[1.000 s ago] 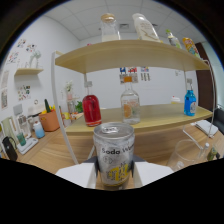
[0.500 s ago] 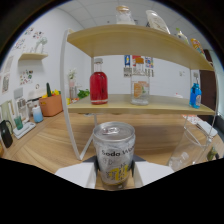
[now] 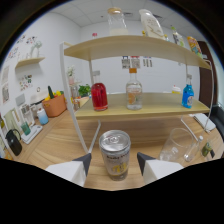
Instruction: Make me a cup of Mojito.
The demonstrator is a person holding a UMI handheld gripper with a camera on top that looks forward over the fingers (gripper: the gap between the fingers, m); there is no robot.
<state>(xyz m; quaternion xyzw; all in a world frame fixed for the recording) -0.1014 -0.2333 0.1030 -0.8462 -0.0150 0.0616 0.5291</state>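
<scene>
A silver soda water can (image 3: pixel 115 152) with a yellow label stands upright on the wooden table (image 3: pixel 60 142), in front of the shelf unit. My gripper (image 3: pixel 114 160) is open. The can is between the fingertips (image 3: pixel 84 162), with a small gap on each side. A clear empty glass (image 3: pixel 177 145) stands on the table to the right of the can, just beyond the right finger.
A wooden shelf unit (image 3: pixel 145 111) stands behind the can, carrying a red bottle (image 3: pixel 99 96), a clear bottle (image 3: pixel 132 92) and a blue bottle (image 3: pixel 188 95). More glassware sits on its top board. An orange pot (image 3: pixel 54 105) and small items are at the left.
The can looks smaller and farther off than before. The fingers have spread away from its sides, and the view has dropped and shifted slightly right along the shelf.
</scene>
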